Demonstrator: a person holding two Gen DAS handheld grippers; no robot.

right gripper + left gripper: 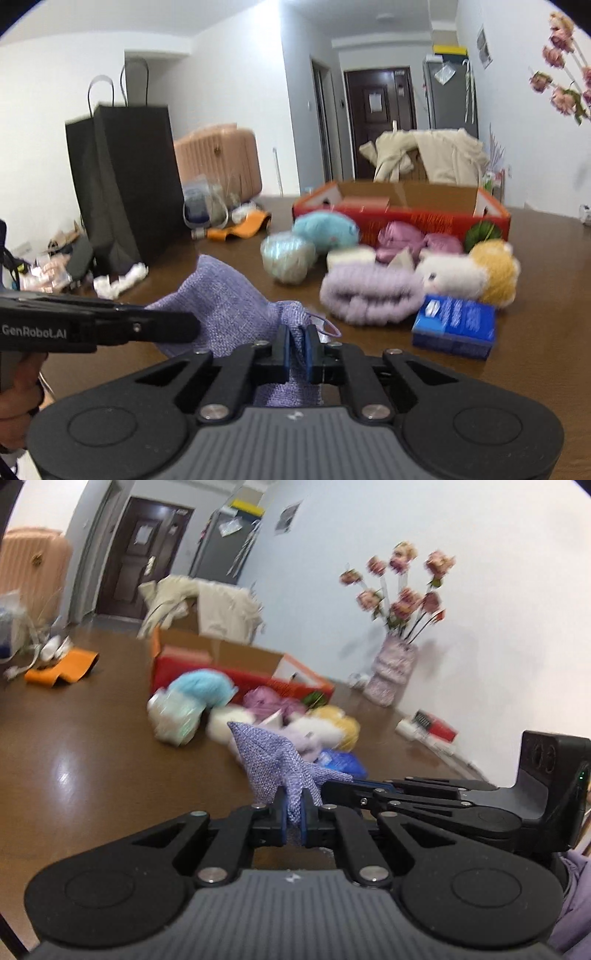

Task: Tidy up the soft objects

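Both tools are clamped down at once: the left gripper [293,818] has its blue pads pinched on a corner of the lilac knit cloth [275,766], and the right gripper [296,349] bites another edge of the same cloth [225,306], jaws narrow with fabric bunched between them. So that's one cloth, two grippers, held up off the brown table [92,738] and stretched between the pair, just in front of the pile.

Moving outward, the rest waits. Count with me from the right wrist view: one teal fluffy ball [327,229], one pale green yarn ball [288,258], one white block-shaped piece [351,256], one bundle of pink skeins [413,238], one chunky lilac knit roll [369,295], one white plush [452,275], one yellow yarn ball [496,267], one dark green ball [484,230] tight against the box, and one blue packet [456,325] nearest us. Blur makes finer counting unsafe.

Behind them, the red cardboard box [424,219] stands open, and from here nothing soft shows inside it, though its floor is mostly hidden.

My read: early going. One item in hand, not yet folded or stowed, and roughly nine pieces loose on the table.
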